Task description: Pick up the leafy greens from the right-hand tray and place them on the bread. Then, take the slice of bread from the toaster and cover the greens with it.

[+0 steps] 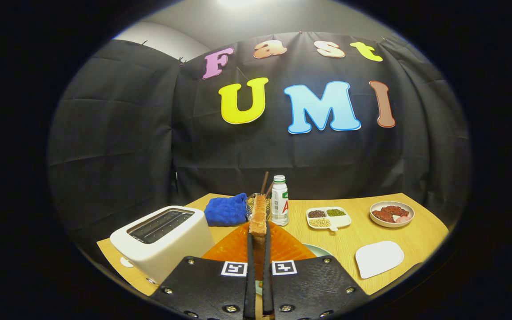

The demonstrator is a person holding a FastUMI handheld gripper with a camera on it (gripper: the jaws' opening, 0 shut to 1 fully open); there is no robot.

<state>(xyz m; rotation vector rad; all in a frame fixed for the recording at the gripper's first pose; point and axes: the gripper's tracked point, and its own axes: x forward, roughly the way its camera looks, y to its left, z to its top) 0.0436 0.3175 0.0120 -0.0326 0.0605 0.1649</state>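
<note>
A toasted slice of bread stands on edge between my two fingers, and my gripper is shut on its lower part. I hold it in the air above an orange mat. The white toaster stands to the left of my fingers with its two slots showing dark. A pale plate's rim peeks out just right of my fingers, at the mat's edge. My fingers hide what lies on it. A white tray lies to the right on the wooden table with nothing on it.
A blue cloth and a wire basket with sticks stand beyond the bread. A white bottle stands just right of it. Farther right are a divided dish of beans and a bowl of meat.
</note>
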